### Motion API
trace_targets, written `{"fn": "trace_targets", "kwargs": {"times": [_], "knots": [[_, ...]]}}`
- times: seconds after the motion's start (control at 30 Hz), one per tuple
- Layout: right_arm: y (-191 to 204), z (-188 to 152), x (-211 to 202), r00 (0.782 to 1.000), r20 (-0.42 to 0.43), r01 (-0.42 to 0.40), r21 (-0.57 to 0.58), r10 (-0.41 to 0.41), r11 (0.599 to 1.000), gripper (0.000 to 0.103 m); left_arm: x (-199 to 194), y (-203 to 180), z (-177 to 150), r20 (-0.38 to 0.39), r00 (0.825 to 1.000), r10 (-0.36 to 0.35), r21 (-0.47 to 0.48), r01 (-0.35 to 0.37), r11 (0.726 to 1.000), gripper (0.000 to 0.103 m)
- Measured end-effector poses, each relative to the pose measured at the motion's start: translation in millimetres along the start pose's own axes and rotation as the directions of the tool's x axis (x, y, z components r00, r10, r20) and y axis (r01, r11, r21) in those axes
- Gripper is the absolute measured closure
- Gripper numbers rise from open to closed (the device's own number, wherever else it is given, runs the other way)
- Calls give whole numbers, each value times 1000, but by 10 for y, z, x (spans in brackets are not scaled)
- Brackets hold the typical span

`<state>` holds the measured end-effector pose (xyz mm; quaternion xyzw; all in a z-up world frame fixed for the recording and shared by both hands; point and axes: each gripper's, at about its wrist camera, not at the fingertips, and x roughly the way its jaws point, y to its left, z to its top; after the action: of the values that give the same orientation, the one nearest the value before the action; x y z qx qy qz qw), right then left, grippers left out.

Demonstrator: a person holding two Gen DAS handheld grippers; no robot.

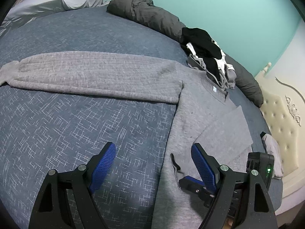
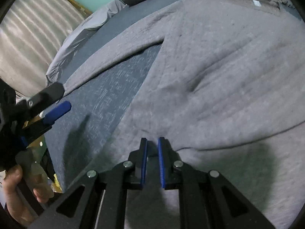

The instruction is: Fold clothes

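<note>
Left wrist view. A blue bedspread with a white crosshatch weave [image 1: 76, 118] covers the bed. Across it lies a grey quilted-knit sweatshirt [image 1: 200, 114], flat; one sleeve [image 1: 91, 72] stretches out to the left edge, the body runs down the right side, and the other sleeve [image 1: 225, 129] is folded in over the body. The left gripper [image 1: 152, 148], black with blue ribbed pads, hovers with its jaws wide apart and nothing between them; one finger stands over bare bedspread, the other over the sweatshirt's side edge. Behind the collar sits a heap of black, white and grey clothes [image 1: 207, 55], touching it. A dark grey rolled duvet [image 1: 144, 13] lies along the teal wall [image 1: 219, 5]. A cream tufted headboard [image 1: 282, 133] stands at far right.

Right wrist view. At far left a hand [image 2: 11, 194] grips the left gripper's handle. The right gripper [image 2: 152, 143] sits low over the sweatshirt's hem area, jaws nearly closed, with only a narrow slit between the pads; whether cloth is pinched there I cannot tell.
</note>
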<state>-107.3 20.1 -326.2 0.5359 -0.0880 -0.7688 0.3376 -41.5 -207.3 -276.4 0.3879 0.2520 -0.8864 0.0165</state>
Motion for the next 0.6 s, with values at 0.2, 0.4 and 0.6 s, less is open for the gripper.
{"fn": "trace_targets", "kwargs": {"times": [0.2,0.4,0.6], "knots": [[35,73,-238,996,87,-1,-2,1,1000,93,6,-16,-4,-1,1000,2,9,-2,1000,19],[-7,137,-26,1000,21,21,0,-21,1000,93,2,3,-3,-1,1000,7,7,-7,1000,19],[32,90,-67,996,-14,-88,-32,87,996,93,-6,16,4,3,1000,8,2,-8,1000,19]]}}
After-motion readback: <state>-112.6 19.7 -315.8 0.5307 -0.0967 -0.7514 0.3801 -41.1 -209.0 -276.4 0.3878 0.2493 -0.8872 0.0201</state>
